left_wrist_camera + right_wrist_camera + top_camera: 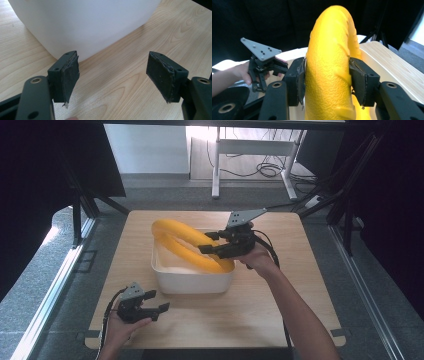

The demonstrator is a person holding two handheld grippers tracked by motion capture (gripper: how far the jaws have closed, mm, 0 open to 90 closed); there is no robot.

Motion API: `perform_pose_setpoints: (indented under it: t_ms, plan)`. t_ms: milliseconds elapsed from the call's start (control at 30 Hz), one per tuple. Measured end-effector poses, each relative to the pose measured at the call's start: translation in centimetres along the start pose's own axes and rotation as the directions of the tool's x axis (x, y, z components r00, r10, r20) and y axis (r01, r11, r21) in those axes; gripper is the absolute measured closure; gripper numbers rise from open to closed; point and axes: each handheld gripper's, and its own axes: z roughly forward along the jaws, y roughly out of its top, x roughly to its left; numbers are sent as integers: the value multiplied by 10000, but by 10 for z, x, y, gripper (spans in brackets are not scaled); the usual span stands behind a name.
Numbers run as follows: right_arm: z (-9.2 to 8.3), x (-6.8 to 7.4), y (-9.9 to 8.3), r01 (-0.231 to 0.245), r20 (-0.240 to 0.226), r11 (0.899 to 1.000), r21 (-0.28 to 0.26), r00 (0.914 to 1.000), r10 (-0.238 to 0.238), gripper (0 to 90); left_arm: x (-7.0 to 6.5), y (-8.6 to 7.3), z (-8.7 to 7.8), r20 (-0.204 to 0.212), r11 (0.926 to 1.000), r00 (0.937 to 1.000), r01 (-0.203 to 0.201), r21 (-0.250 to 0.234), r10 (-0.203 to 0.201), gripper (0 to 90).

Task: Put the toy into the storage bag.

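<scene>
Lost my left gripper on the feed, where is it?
In the high view, the left gripper sits low at the table's front-left, open, just before the white tub's near wall.

Tub (192, 282) mid-table (260, 315), ring (185, 240) in it; right gripper (207, 242) at ring, left gripper (161, 311) front-left.

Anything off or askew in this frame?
The yellow foam tube doesn't fit the white tub: it loops up over the far rim, clamped by the right gripper. The pads on the left gripper fingers look frayed at the edges.
</scene>
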Motion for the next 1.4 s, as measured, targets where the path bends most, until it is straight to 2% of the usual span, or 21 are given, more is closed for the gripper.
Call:
perform_pose_setpoints:
  t_ms: [67,233,400,733,1000,1167,1400]
  plan:
    - [-2,-1,-2,-34,258,10000,-87,9997,36,437,0,0,0,-3,10000,10000,-5,1,5,263]
    - [-11,-3,-6,-156,533,9992,-374,9984,176,386,0,0,0,-18,10000,10000,6,-4,-6,264]
    - [-17,-2,-8,-70,811,9992,-396,9967,102,355,-1,0,0,-6,10000,10000,-1,0,1,263]
    - [-41,3,-16,-150,1386,9954,-951,9900,281,297,0,0,-1,-46,10000,10000,25,-34,-25,263]
    - [-67,11,-45,-76,1921,9960,-893,9811,247,304,0,0,-1,-89,10000,10000,32,-27,-32,263]
    - [-78,8,-65,-362,2134,9953,-894,9754,547,305,1,1,-1,-122,10000,9999,33,-34,-34,264]
    - [-91,7,-94,-687,2622,9925,-1011,9605,932,310,1,0,-1,-116,10000,9999,64,-18,-64,263]
